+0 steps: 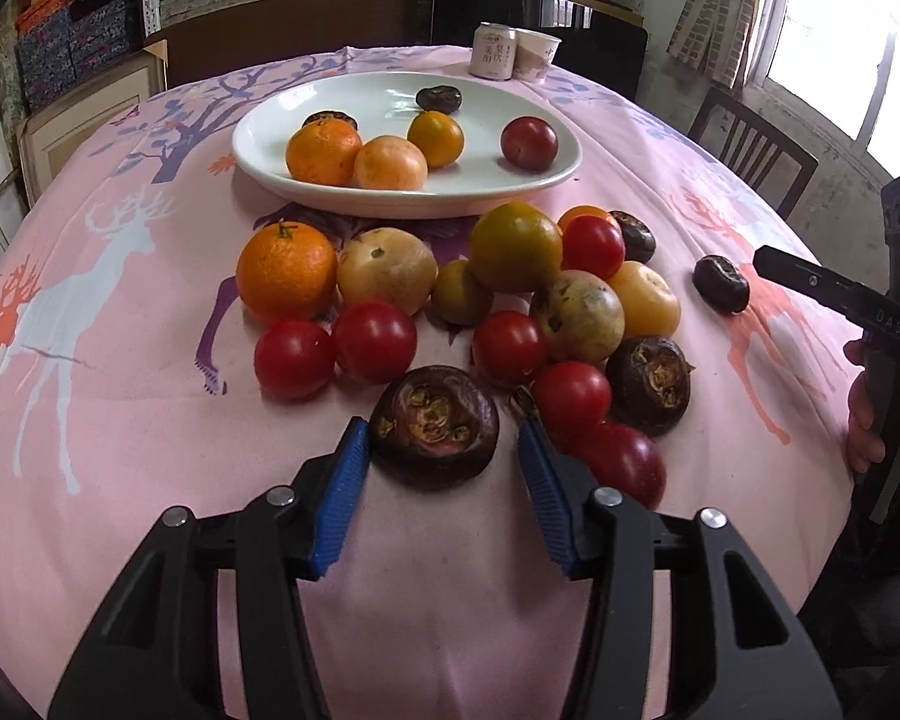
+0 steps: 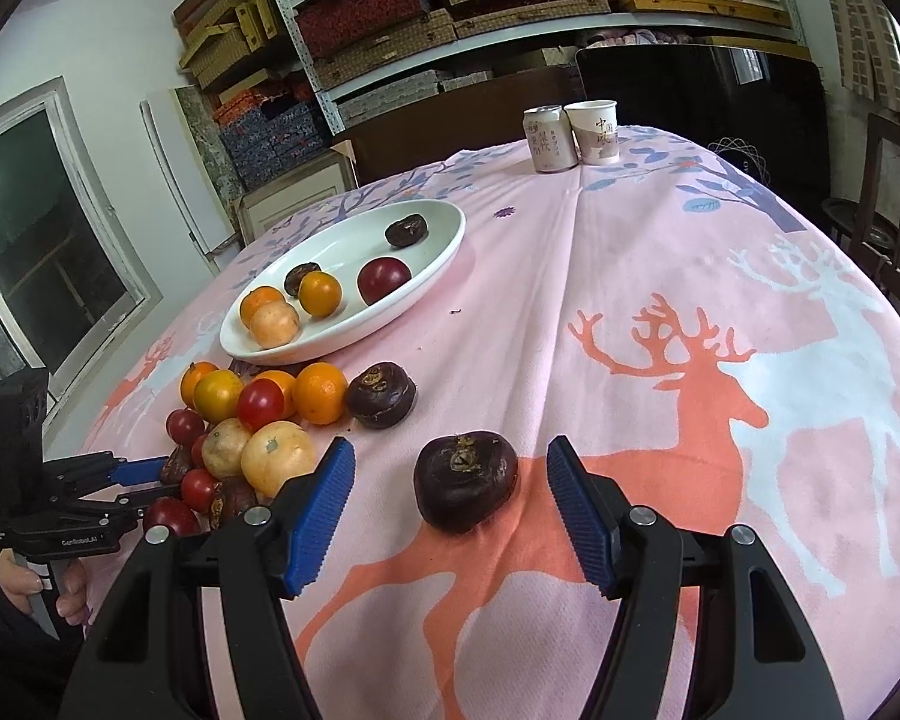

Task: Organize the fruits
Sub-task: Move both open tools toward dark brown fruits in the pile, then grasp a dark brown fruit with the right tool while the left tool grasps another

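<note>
A dark brown water chestnut (image 1: 433, 435) lies stem-scar up between the left fingers (image 1: 345, 483), at the near edge of a heap of red tomatoes (image 1: 373, 341) and oranges (image 1: 286, 271). Another chestnut (image 2: 465, 480) sits alone between the right fingers (image 2: 324, 501), touching neither. Beyond, a white plate (image 1: 270, 156) holds six fruits.

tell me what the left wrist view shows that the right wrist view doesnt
Only the left wrist view: the left gripper from behind, its blue pads either side of a dark water chestnut at the pile's near edge, and a bright window on the right.

Only the right wrist view: the right gripper open around a lone water chestnut apart from the pile.

Both: the white plate holding fruit, the can, the paper cup, the pink deer tablecloth.
</note>
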`<state>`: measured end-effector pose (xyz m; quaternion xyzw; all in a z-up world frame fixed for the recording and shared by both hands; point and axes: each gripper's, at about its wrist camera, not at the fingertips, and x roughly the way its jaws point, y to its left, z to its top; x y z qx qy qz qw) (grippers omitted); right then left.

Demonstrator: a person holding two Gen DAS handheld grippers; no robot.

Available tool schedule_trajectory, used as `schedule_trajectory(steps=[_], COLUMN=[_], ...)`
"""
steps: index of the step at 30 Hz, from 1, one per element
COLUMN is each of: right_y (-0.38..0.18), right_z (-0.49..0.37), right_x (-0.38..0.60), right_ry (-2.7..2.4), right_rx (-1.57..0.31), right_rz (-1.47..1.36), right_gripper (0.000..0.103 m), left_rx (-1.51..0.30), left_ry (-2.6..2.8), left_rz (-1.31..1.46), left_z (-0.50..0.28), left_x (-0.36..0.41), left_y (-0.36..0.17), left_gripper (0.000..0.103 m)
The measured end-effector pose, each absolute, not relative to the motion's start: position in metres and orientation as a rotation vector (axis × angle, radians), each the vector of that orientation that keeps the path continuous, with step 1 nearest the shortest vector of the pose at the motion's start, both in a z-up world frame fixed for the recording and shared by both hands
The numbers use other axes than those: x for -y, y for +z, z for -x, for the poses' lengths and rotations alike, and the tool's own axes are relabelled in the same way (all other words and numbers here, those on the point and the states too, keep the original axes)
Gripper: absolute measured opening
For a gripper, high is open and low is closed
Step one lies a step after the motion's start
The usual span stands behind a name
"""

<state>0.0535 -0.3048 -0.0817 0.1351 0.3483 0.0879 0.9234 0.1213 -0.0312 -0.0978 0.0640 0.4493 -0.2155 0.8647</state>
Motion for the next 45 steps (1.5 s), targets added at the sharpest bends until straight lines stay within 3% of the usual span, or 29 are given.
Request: schedule_trajectory(steps=[5,7,13,29,33,37,45], right_y=[-0.083,-0.083,-0.084,-0.092,-0.098,-0.098,-0.096], right_z=[-0.054,-0.054,-0.051,-0.081,-0.089,-0.086,-0.084], right_x=[0.306,0.307,0.304,0.272,0.272,0.267,0.266], right_ry=[0.185,0.184,0.221,0.076,0.083,0.076,0.075], right_rx=[-0.716,-0.715,-0.728,-0.885,-0.931,-0.924,-0.91], right_rz=[-0.283,-0.29,-0.269,-0.02,-0.024,0.013,0.019], right_gripper=[0.067,0.067,0.067,0.067,0.062,0.045,0.043], left_rx=[-0.948,-0.944,-0.81,-0.797,-0.798,-0.802,-0.802], left_ry=[-0.438,-0.435,-0.489,-0.467,-0.469,-0.468,-0.465], left_rz=[-0.131,-0.126,-0.098,-0.074,-0.073,-0.077,-0.076], left_z=[-0.13,-0.129,-0.108,-0.106,-0.106,-0.105,-0.106], left_x=[0.037,0.036,0.029,0.026,0.026,0.026,0.026], left_y=[-0.098,-0.098,-0.084,-0.081,-0.081,-0.082,-0.082], left_gripper=[0.05,0.042,0.042,0.042,0.042,0.042,0.042])
